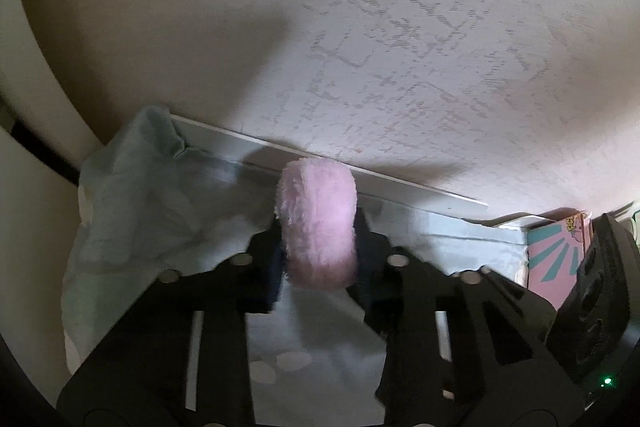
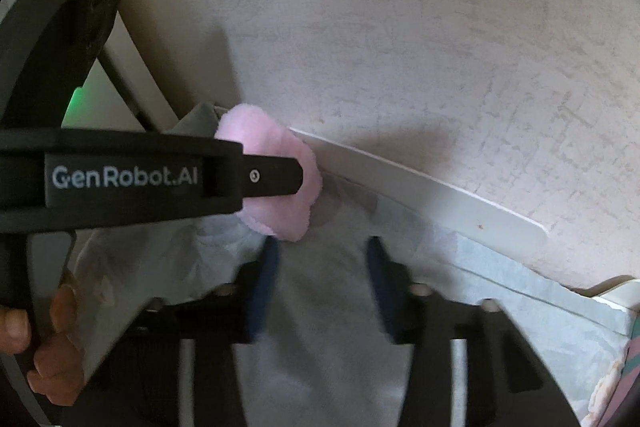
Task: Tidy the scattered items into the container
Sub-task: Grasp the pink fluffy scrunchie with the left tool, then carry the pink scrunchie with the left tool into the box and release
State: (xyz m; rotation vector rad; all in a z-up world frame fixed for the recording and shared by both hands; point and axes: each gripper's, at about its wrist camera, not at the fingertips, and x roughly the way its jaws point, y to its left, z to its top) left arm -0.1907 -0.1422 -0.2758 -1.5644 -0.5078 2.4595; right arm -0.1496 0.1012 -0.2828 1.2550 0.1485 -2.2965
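Pink plush piece (image 1: 318, 223) pinched between left gripper (image 1: 318, 247) pads, held above pale blue cloth (image 1: 140, 211) lining white container (image 1: 360, 183). Right gripper (image 2: 322, 283) jaws partly apart over same cloth, dark blue pads (image 2: 266, 283) not seen pressing anything; grip on fabric impossible to confirm. Pink patterned box (image 1: 556, 251) already at container's far end. Risks from here: soft fluff slipping out of a shallow pinch, landing outside on beige textured surface (image 1: 400, 27); loose cloth snagging on either gripper, dragging upward on withdrawal; two grippers close together, possibly colliding.

Round pale textured table (image 1: 400, 27), white container (image 1: 320, 163) on it
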